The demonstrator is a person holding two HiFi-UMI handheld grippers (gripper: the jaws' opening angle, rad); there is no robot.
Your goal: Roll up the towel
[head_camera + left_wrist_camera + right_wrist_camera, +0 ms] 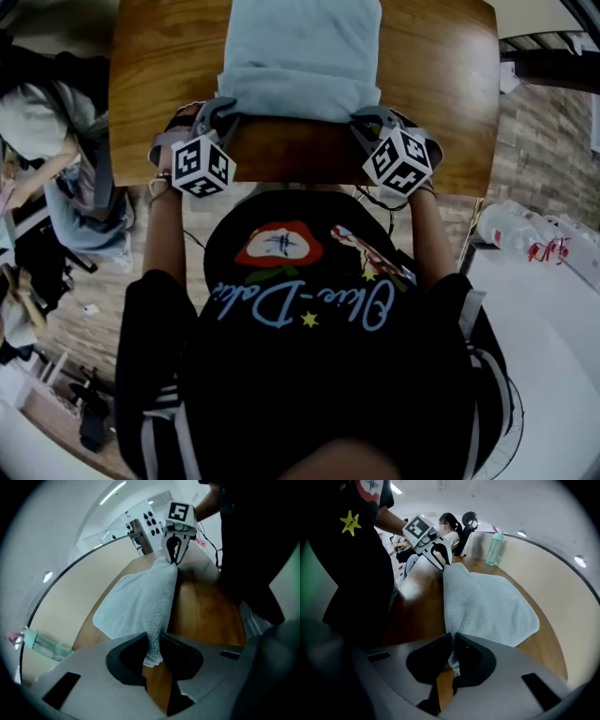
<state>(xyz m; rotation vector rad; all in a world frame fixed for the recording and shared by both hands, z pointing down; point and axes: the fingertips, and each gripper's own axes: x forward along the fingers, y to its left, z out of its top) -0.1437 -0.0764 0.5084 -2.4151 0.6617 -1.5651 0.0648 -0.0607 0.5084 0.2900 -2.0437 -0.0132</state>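
Note:
A pale blue towel lies on the wooden table, its near edge lifted a little. My left gripper is shut on the towel's near left corner; in the left gripper view the terry cloth runs between the dark jaws. My right gripper is shut on the near right corner, with the towel pinched thin between its jaws. Each gripper appears in the other's view, at the far end of the same towel edge: the right gripper and the left gripper.
The table's near edge lies just past the grippers, against the person's body. A green bottle stands at the table's far side by a curved wall. A person sits in a chair beyond the table. Clutter lines the floor at both sides.

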